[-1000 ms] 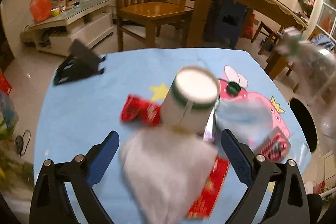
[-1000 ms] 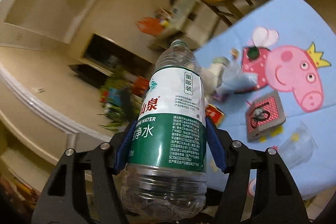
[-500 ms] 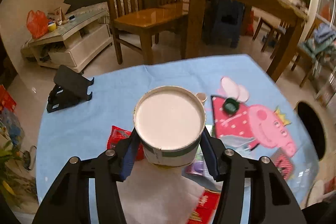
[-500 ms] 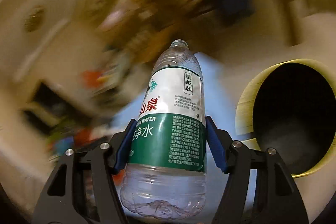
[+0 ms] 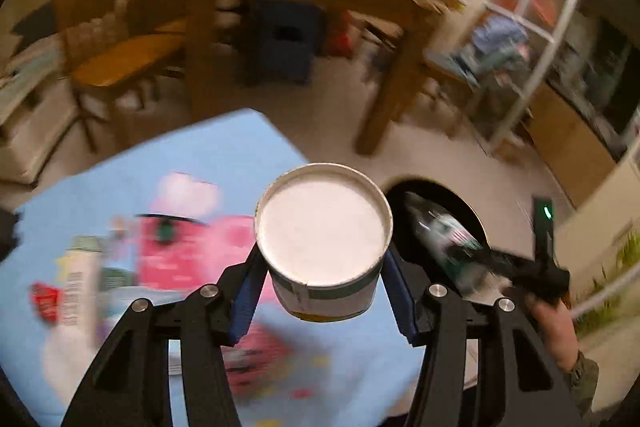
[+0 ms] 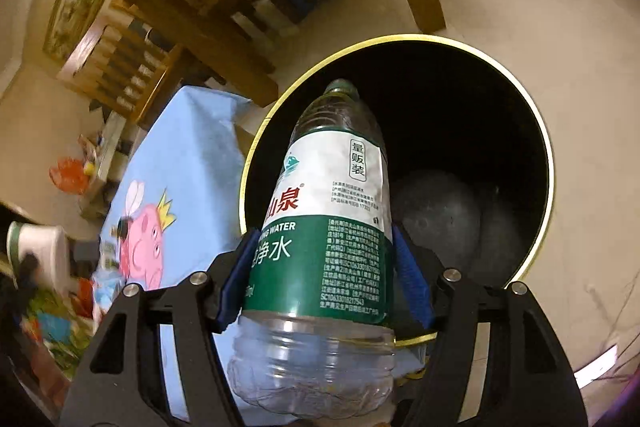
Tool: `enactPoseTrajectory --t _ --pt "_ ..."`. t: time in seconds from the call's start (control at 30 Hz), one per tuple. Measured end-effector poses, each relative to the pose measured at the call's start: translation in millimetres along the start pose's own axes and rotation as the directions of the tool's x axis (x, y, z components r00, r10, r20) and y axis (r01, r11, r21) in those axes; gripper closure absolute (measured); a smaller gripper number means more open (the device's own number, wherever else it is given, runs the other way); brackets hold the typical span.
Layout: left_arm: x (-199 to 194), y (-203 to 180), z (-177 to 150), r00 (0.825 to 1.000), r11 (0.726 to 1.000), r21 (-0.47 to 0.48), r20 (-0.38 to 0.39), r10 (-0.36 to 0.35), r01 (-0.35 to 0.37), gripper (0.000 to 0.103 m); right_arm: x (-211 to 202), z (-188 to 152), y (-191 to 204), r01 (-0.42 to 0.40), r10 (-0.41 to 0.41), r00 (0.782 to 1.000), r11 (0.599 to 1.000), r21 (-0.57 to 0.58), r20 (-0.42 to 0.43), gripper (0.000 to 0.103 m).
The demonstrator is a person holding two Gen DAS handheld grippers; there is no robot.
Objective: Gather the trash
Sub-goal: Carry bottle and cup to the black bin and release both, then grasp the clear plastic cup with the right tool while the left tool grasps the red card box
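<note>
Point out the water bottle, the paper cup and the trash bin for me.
water bottle [image 6: 320,227], right wrist view, on its green label.
paper cup [image 5: 323,230], left wrist view, on its white bottom.
trash bin [image 6: 549,163], right wrist view, on its yellow rim.

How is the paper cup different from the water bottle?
The paper cup is short, white and opaque; the water bottle is tall and clear with a green label. The cup hangs over the blue tablecloth; the bottle points into the black bin. Each sits between gripper fingers.
</note>
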State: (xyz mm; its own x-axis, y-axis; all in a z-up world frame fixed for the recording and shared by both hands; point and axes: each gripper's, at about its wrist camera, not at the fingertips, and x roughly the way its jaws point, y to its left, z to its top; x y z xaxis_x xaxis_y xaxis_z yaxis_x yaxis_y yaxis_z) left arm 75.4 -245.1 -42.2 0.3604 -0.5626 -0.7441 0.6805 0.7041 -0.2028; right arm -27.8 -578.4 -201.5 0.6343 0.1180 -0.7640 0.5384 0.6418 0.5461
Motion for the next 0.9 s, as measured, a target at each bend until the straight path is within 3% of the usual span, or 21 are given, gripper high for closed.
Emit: enactPoseTrajectory --t 0.07,0.1,0.13,0.3,0.5,0.6,0.7,0.9 --pt "26 -28 2 0.999 0.999 0.029 -0.045 -0.027 0.028 0.049 -2 6 -12 0.017 -0.018 0.999 0.999 0.034 0.037 0.029" --pt "40 -40 4 0.996 0.998 0.033 -0.072 -0.053 0.056 0.049 -7 6 -17 -0.001 -0.003 0.998 0.998 0.061 0.064 0.016" --pt "50 -48 5 0.994 0.997 0.038 -0.089 -0.064 0.068 0.049 -13 5 -19 -0.015 0.007 0.996 0.997 0.08 0.093 0.012" --pt "99 -92 17 0.984 0.992 0.089 -0.162 -0.069 0.084 0.049 -49 2 -41 -0.024 -0.016 0.969 0.987 0.159 0.247 0.012" --pt "130 -129 33 0.98 0.988 0.124 -0.185 -0.071 0.095 0.045 -79 9 -72 -0.06 -0.024 0.939 0.971 0.233 0.343 0.012" --pt "141 -132 34 0.976 0.99 0.095 -0.199 -0.087 0.107 0.044 -90 10 -75 -0.051 -0.039 0.927 0.972 0.228 0.373 0.011" --pt "142 -130 33 0.975 0.99 0.074 -0.197 -0.103 0.119 0.028 -92 10 -80 -0.044 -0.048 0.926 0.971 0.233 0.375 0.011" --pt "114 -107 27 0.984 0.996 0.04 -0.163 -0.075 0.083 0.027 -98 8 -69 -0.011 -0.068 0.917 0.98 0.197 0.393 0.011"
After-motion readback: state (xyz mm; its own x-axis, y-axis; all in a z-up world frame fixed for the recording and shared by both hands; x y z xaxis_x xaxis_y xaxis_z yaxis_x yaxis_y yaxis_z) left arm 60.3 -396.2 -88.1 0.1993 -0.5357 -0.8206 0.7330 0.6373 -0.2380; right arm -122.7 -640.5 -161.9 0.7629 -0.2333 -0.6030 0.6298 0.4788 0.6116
